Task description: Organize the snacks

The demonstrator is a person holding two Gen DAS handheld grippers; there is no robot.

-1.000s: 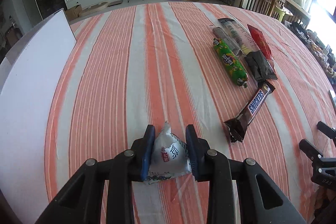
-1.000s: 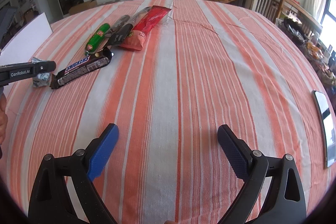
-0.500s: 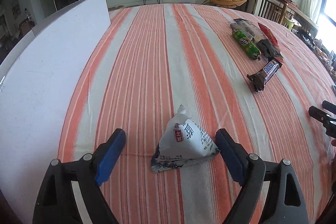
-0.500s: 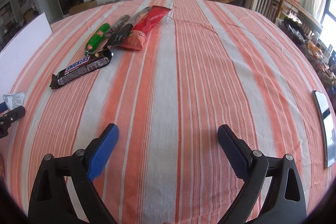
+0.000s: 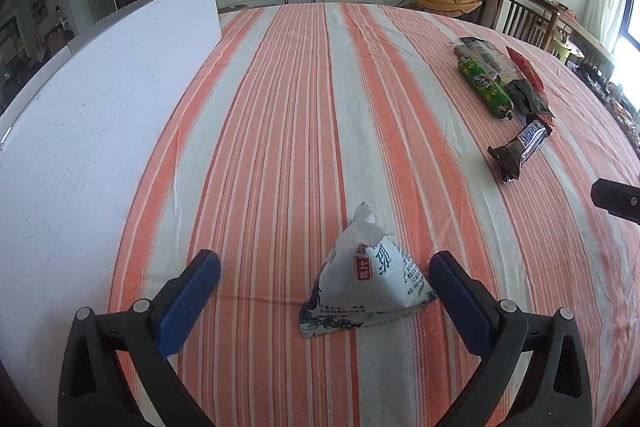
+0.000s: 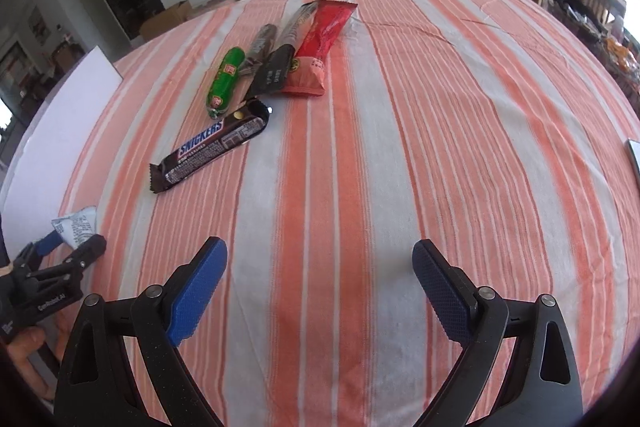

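A white pyramid-shaped snack packet [image 5: 366, 285] stands on the striped cloth between the open fingers of my left gripper [image 5: 324, 293], nearer the right finger and not held. It also shows in the right wrist view [image 6: 78, 229]. A Snickers bar [image 6: 208, 155], a green sausage stick [image 6: 225, 81], a black packet [image 6: 274, 73] and a red packet [image 6: 322, 47] lie together further out. My right gripper [image 6: 320, 287] is open and empty over bare cloth, right of the Snickers bar [image 5: 520, 149].
A white board [image 5: 92, 99] lies along the left side of the table. The orange-and-white striped tablecloth [image 6: 440, 107] covers the table. A flat dark-edged object [image 6: 634, 159] lies at the far right edge. Chairs and a TV unit stand beyond.
My left gripper opened and let go of the white packet, which now stands on the cloth. The left gripper drew back a little. My right gripper turned left toward the snacks.
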